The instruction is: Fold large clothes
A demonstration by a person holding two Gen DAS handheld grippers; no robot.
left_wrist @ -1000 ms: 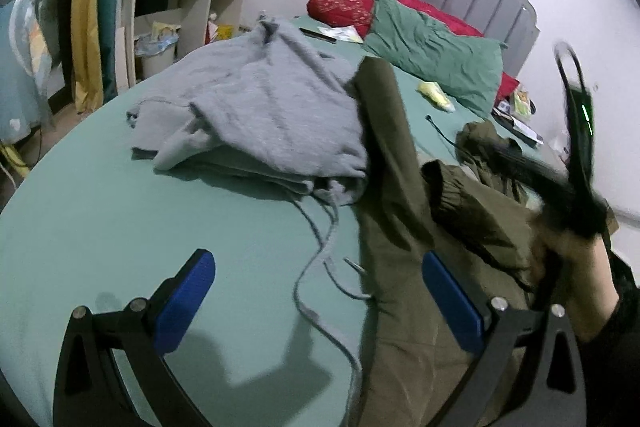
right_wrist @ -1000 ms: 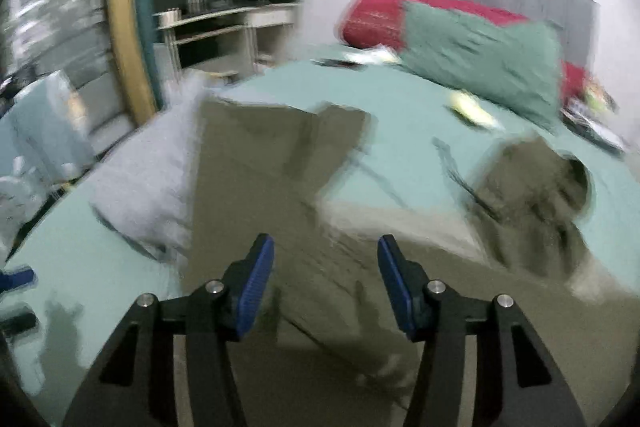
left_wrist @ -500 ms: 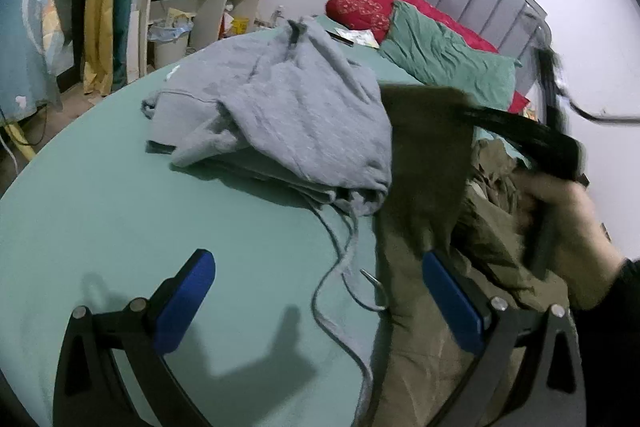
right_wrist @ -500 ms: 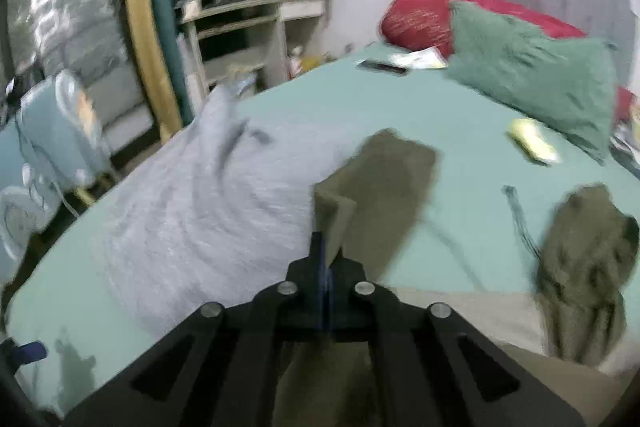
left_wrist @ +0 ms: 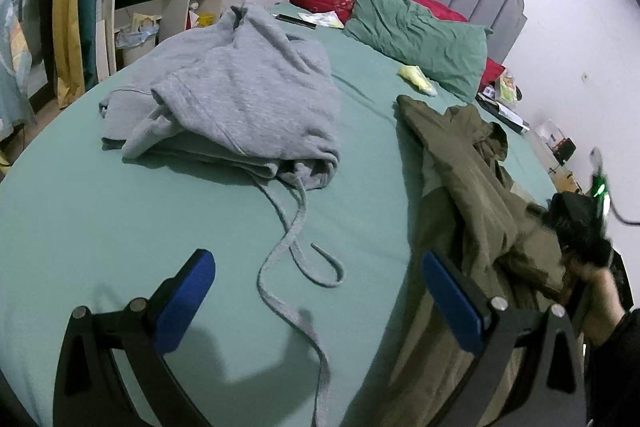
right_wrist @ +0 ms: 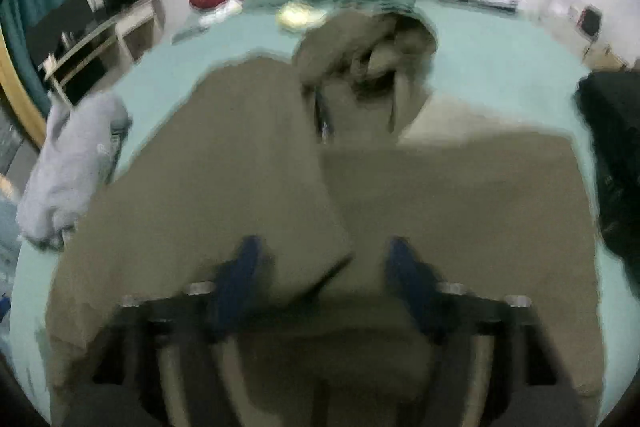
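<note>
Olive jacket half folded on the bed, both tools empty

The olive jacket (right_wrist: 440, 195) lies spread on the bed (left_wrist: 120, 227) directly ahead of and beneath the right tool (right_wrist: 320, 267), whose jaws have just been opening and stand wide with nothing pinched, one folded panel edge lying between them. The left tool (left_wrist: 316, 291) also gapes wide and empty over bare sheet, the jacket just off its right finger and the grey hoodie (left_wrist: 248, 99) ahead, its drawstring trailing toward the tool. The jacket looks like soft, limp, fairly light cloth that will sag and slide on itself; I judge it best taken by pinching a hem, cuff or folded corner, one tool at each end.
</note>
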